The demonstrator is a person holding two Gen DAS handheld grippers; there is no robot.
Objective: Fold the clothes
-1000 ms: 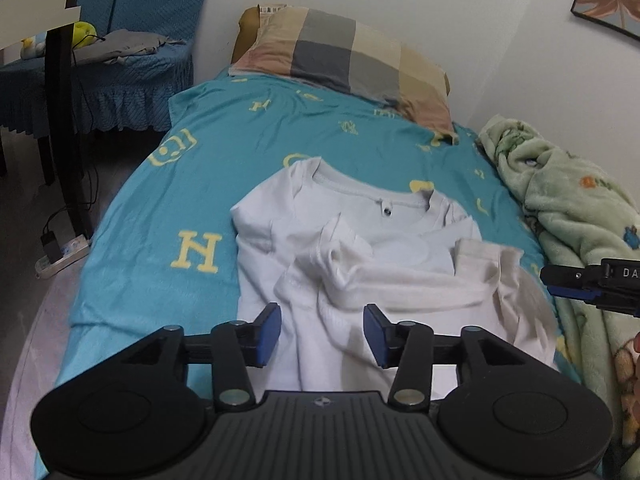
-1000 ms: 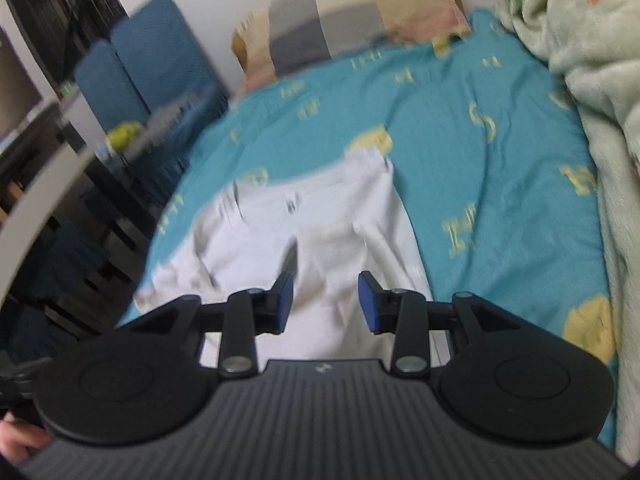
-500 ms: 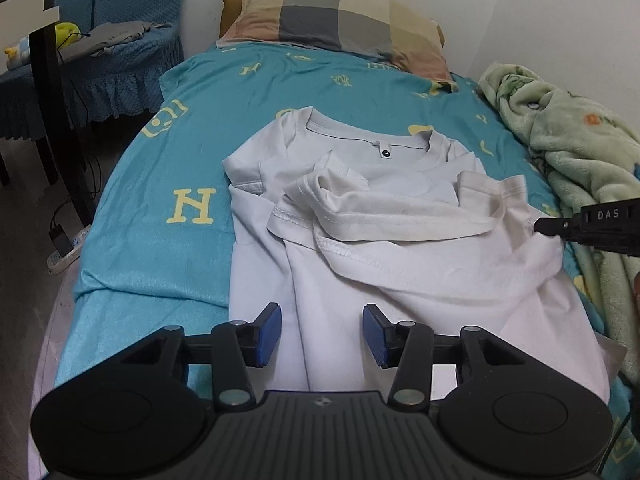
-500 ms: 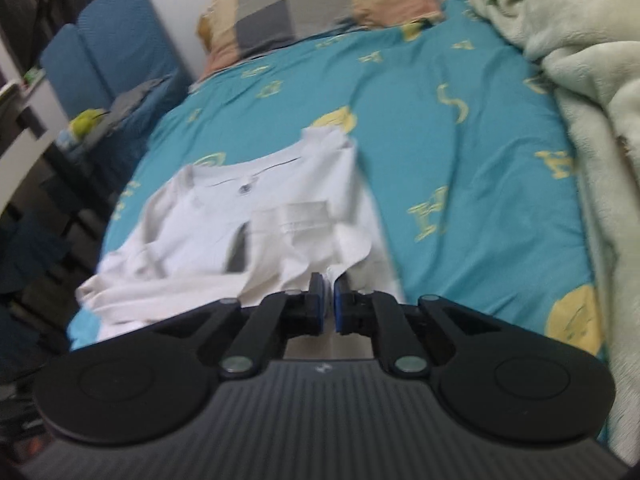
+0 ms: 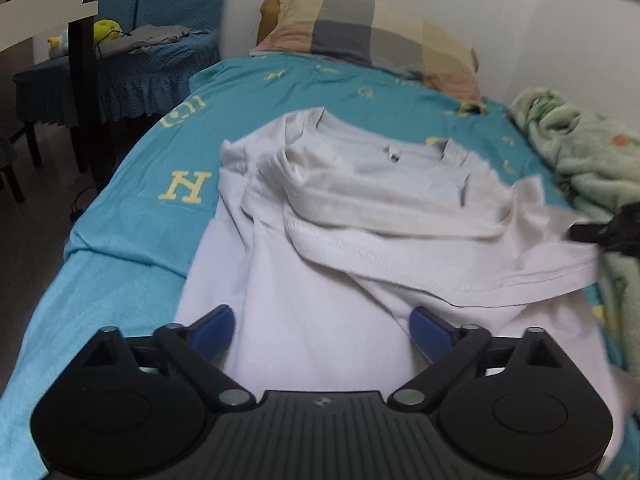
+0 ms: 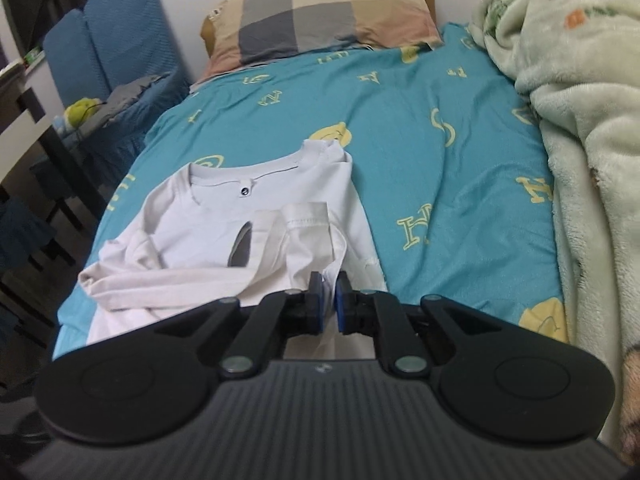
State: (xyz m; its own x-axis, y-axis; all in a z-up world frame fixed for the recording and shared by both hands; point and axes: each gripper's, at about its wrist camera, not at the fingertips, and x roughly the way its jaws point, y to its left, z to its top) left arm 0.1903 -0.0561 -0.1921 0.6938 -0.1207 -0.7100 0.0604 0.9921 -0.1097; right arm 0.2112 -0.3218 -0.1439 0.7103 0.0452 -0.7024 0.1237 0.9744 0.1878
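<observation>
right gripper [image 6: 328,294] pinches the white shirt [image 5: 320,280] hem; left gripper [image 5: 320,326], jaws just spread wide, over shirt's near edge

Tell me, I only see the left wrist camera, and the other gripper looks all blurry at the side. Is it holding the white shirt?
Observer: Yes. The right gripper is shut on the white shirt, at its edge, with cloth pinched between its blue pads.
Operator: Where is the sleeve end?
Observer: The sleeve cuff lies flat across the shirt, just beyond the pinch.
Operator: Is the shirt bumping the blanket?
Observer: Beyond the gripper, no. Bare teal sheet separates it from the green blanket.
</observation>
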